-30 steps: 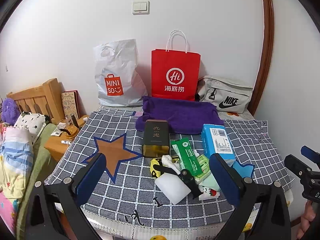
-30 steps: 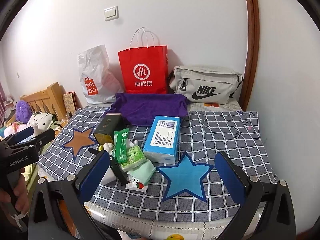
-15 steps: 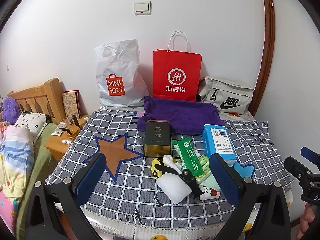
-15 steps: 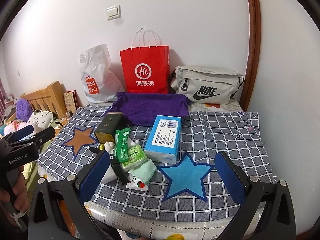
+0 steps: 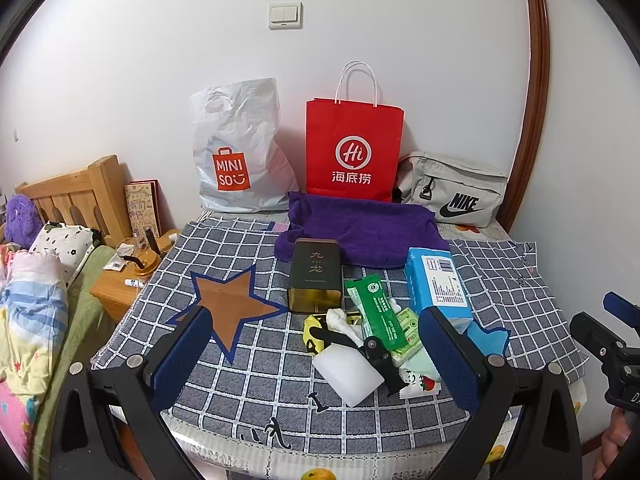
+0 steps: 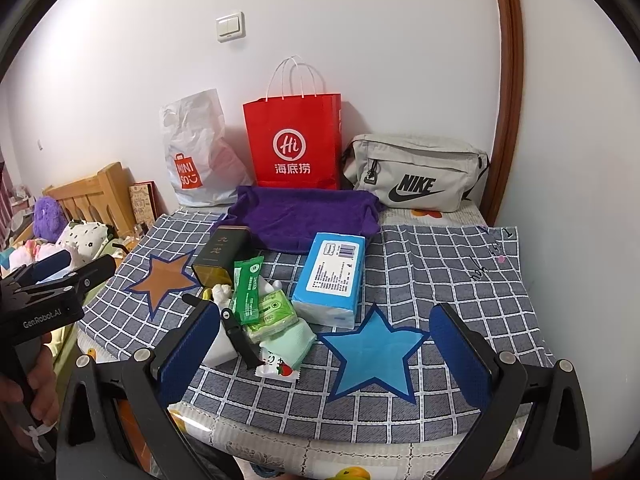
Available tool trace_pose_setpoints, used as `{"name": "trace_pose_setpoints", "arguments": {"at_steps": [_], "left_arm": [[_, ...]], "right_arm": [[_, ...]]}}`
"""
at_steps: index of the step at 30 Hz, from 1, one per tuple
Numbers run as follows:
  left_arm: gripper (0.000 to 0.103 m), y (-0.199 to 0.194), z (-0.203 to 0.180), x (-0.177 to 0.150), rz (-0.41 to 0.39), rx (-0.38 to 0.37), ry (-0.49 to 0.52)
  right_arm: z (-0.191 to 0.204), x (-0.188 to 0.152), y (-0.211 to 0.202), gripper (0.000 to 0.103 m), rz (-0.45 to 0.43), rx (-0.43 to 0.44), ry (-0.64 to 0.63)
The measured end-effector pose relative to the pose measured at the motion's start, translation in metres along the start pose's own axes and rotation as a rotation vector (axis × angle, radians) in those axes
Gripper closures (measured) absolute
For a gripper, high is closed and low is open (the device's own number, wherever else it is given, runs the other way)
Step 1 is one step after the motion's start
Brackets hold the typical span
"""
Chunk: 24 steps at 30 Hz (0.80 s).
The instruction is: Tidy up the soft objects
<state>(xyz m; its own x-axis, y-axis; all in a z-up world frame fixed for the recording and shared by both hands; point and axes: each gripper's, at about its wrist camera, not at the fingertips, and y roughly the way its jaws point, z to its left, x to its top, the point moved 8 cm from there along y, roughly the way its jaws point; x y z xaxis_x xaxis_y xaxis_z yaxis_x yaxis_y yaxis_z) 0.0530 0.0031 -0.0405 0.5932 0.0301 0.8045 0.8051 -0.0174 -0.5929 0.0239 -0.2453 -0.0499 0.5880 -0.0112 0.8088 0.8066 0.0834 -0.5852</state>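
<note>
Left wrist view: the left gripper (image 5: 316, 354) hangs released, jaws wide, empty, over the near edge of the checked surface (image 5: 240, 376). Right gripper (image 6: 324, 348) likewise spread wide and empty. A heap lies mid-surface toward the near edge: white block (image 5: 348, 374), green wipes packet (image 5: 378, 312), mint cloth (image 6: 294, 338), blue tissue pack (image 6: 330, 276) on its right side. Dark tin (image 5: 316, 274) stands behind. Purple towel (image 5: 360, 234) lies at the far edge, before the red bag (image 5: 354, 152).
</note>
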Motion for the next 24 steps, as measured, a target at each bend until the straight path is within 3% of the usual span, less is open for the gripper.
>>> {"name": "trace_pose_setpoints", "arguments": {"at_steps": [24], "left_arm": [[0.000, -0.0010, -0.0011, -0.0012, -0.002, 0.000, 0.002]], "right_arm": [[0.0029, 0.0015, -0.0033, 0.000, -0.005, 0.010, -0.002]]}}
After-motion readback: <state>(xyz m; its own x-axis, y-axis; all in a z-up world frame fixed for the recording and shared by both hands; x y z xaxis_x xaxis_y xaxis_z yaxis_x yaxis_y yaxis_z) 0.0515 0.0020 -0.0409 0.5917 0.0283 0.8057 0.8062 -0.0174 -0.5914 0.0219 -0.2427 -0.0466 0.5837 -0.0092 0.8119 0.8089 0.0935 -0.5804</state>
